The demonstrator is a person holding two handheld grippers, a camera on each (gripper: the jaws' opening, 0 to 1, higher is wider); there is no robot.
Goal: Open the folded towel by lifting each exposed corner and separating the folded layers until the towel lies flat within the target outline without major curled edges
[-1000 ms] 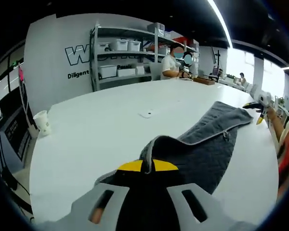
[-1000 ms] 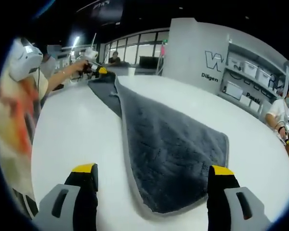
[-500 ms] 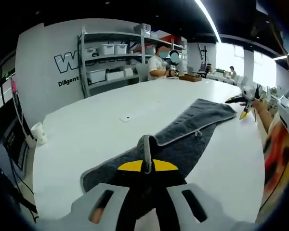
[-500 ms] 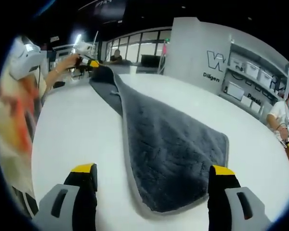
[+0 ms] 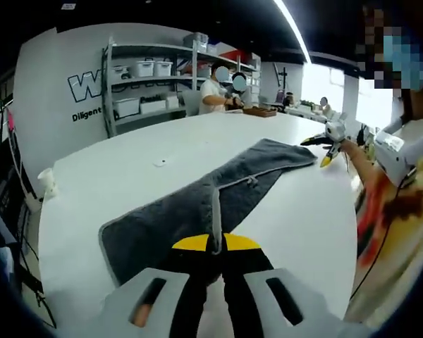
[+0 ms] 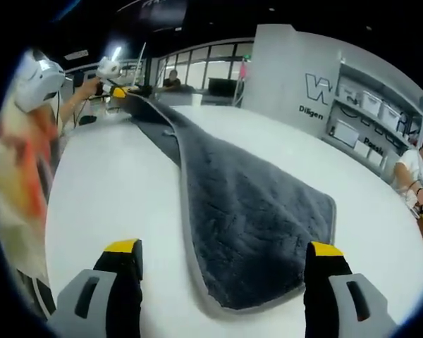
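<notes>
The left gripper (image 5: pixel 216 248) hides the towel (image 5: pixel 197 204) edge it pinches, and the wall lettering (image 5: pixel 84 88) is cut off by shelving (image 5: pixel 148 77).

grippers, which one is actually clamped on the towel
The left gripper, yellow-tipped jaws shut on the grey towel's lifted edge; the right gripper hovers open.

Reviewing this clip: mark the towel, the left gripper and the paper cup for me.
towel (image 6: pixel 254 225), right gripper view, on the middle of its dark pile.
left gripper (image 5: pixel 216 243), left gripper view, between its yellow tips, shut on the towel's edge.
paper cup (image 5: pixel 46 182), left gripper view, on its side wall, at the table's edge.
</notes>
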